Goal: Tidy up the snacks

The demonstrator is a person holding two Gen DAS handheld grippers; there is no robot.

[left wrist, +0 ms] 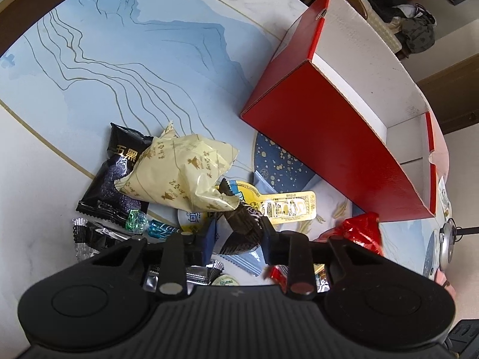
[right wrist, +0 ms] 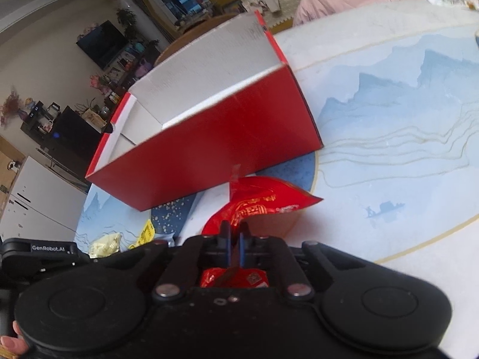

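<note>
left gripper (left wrist: pixel 236 233): jaws narrowed to a small gap, pads pressing both sides of a dark ridged snack (left wrist: pixel 242 230); it sits in the snack pile, off the red box's near corner
right gripper (right wrist: pixel 236 236): jaws pinched nearly together on the edge of a red packet (right wrist: pixel 257 206); packet's free end sticks out toward the box's long red wall, just short of it
red box (left wrist: pixel 335 146): landmark, open top, white inside, nothing visible in it; stands on the table (left wrist: pixel 119 59)
pile: on the table in front of the box's long side, all outside it
cream bag (left wrist: pixel 179 173): crumpled, top of the pile, away from the box
black pouch (left wrist: pixel 116 176): partly under the cream bag, farthest from the box
yellow strip (left wrist: pixel 287 209): flat, between the dark snack and the box wall
small candies (left wrist: pixel 149 227): green and blue wrappers, beside the black pouch, well off the box
red packet in left view (left wrist: pixel 362 233): near the box's near end wall
person: fingertip (right wrist: pixel 12 344) at the right view's lower left edge
</note>
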